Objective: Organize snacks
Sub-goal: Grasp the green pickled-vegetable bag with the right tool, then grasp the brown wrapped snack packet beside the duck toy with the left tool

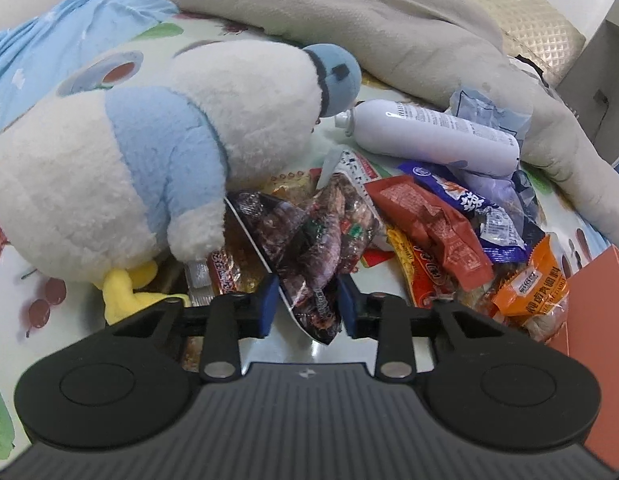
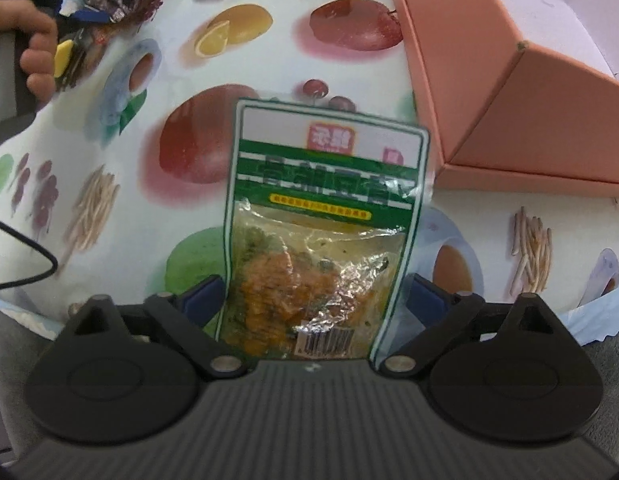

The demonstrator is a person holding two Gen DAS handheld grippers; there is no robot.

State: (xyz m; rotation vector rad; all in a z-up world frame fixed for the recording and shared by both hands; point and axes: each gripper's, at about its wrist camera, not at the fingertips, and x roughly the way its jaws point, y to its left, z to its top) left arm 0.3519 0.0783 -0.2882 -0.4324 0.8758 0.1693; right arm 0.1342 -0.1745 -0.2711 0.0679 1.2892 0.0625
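Pinching a dark, glossy snack packet [image 1: 309,248], our left gripper [image 1: 308,300] has its blue pads against the packet's lower end, beside the plush toy [image 1: 129,168] on the fruit-print bedsheet [image 1: 157,52]. Rightward, the snack pile [image 1: 437,232] sprawls toward the sheet's right edge. Our right gripper [image 2: 315,300] stands spread around a green-bordered packet [image 2: 325,216]; we see pads clear of it, pink box [image 2: 509,112] just beside.

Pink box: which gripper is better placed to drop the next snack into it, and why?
Probably the right gripper: the pink box lies close beside it, and the green packet sits between its open jaws. The left gripper pinches a dark packet, but the box shows only at its view's edge.
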